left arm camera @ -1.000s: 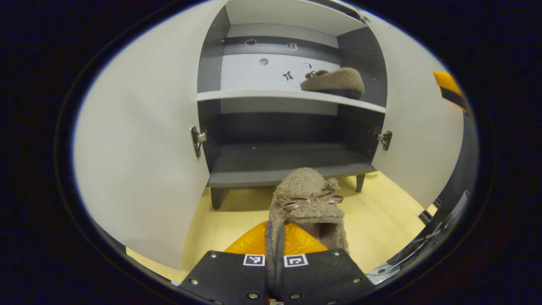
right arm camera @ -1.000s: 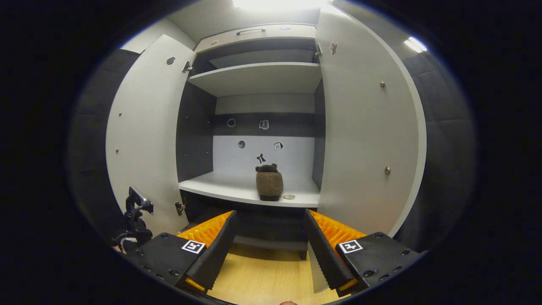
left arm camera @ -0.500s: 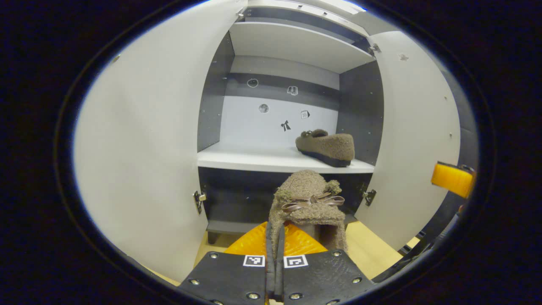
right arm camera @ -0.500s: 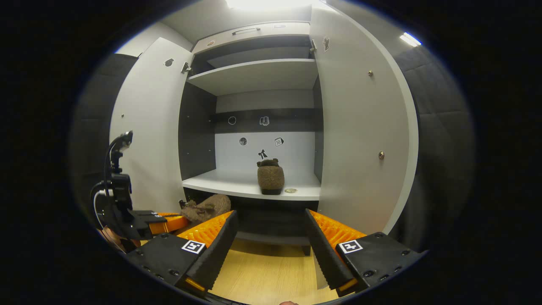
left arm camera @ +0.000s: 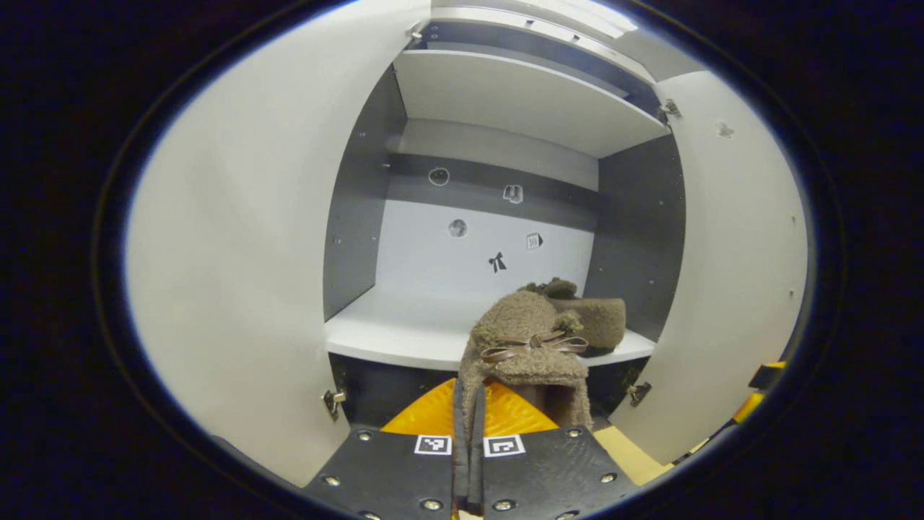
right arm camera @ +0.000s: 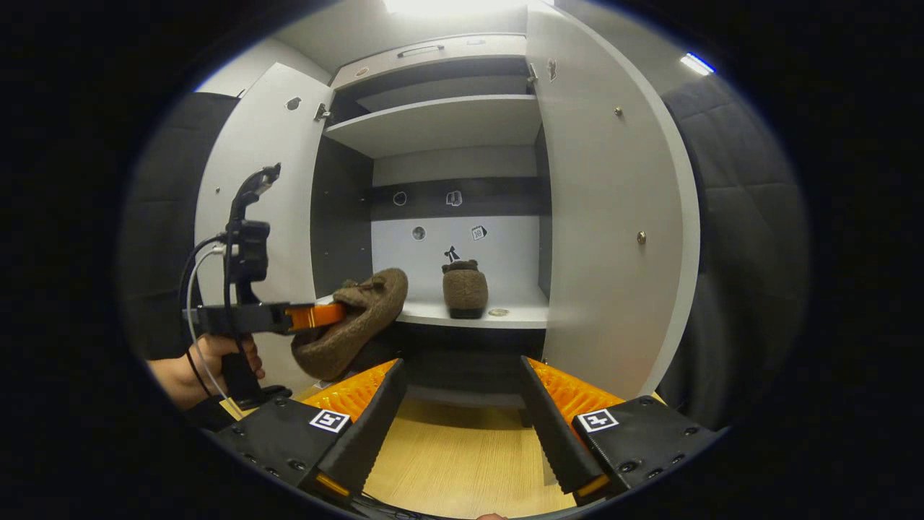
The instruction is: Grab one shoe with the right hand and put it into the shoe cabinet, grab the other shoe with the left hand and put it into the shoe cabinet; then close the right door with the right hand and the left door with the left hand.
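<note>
Fuzz of the held shoe (left arm camera: 525,345), clamped in the left gripper (left arm camera: 468,426) before the cabinet shelf (left arm camera: 404,334), half hides the shelved shoe (left arm camera: 595,321), while the right gripper (right arm camera: 462,426) gapes empty.

My jaws pinch a fuzzy, rough fleece shoe (left arm camera: 523,339) with a glossy ribbon bow (left arm camera: 533,344); cabinet shelf (left arm camera: 404,332) smooth, matt; floor (right arm camera: 462,462) looks wooden.
</note>
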Motion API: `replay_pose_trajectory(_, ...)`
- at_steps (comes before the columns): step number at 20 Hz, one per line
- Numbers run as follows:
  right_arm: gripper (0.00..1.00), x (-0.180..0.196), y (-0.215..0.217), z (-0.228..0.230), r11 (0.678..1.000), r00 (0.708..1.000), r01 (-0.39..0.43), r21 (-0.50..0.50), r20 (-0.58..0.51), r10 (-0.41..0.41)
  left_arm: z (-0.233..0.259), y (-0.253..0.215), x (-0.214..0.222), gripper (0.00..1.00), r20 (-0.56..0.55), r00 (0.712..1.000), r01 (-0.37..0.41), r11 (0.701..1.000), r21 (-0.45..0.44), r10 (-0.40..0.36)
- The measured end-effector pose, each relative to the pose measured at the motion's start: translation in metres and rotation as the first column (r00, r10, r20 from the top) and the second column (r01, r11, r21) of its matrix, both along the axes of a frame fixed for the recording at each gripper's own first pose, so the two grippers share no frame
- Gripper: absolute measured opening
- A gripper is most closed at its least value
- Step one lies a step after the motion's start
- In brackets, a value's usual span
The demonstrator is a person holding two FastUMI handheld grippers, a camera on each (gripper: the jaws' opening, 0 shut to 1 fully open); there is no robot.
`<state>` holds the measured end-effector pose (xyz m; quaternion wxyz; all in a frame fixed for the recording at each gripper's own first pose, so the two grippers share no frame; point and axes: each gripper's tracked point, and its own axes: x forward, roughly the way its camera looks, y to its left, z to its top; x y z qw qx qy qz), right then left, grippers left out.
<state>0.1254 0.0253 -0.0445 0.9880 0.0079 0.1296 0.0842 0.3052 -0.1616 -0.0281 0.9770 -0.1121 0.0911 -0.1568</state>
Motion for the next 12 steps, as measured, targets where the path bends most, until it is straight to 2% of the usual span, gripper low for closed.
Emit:
replay_pose_trajectory(2,0.96,-0.001,0.001,-0.006,1.0,1.0,-0.004,0.011,-0.015,0.004,0.011,0.0,0.019,0.01,0.016,1.0,-0.02,1.0,-0.011,0.021)
replay_pose_trajectory(3,0.99,-0.001,0.001,-0.009,1.0,1.0,-0.006,0.016,-0.023,0.006,0.015,0.0,0.029,0.07,0.02,0.999,-0.029,0.999,-0.02,0.03)
replay_pose_trajectory(4,0.96,-0.001,0.002,-0.012,1.0,0.999,-0.008,0.022,-0.031,0.009,0.02,0.0,0.039,0.01,0.025,0.999,-0.039,0.999,-0.03,0.039)
replay_pose_trajectory(7,0.99,-0.002,0.005,-0.021,0.999,0.999,-0.017,0.032,-0.047,0.019,0.031,0.001,0.068,0.01,0.041,0.997,-0.062,0.997,-0.036,0.063)
replay_pose_trajectory(8,0.99,-0.002,0.006,-0.023,0.999,0.998,-0.021,0.035,-0.052,0.023,0.035,0.0,0.078,0.07,0.045,0.997,-0.066,0.997,-0.033,0.068)
replay_pose_trajectory(9,0.99,-0.003,0.008,-0.026,0.999,0.998,-0.026,0.038,-0.057,0.029,0.036,-0.001,0.086,0.01,0.047,0.996,-0.072,0.997,-0.032,0.073)
replay_pose_trajectory(12,0.98,-0.001,0.011,-0.032,0.998,0.997,-0.038,0.044,-0.067,0.041,0.039,-0.007,0.113,0.01,0.042,0.996,-0.082,0.996,-0.026,0.083)
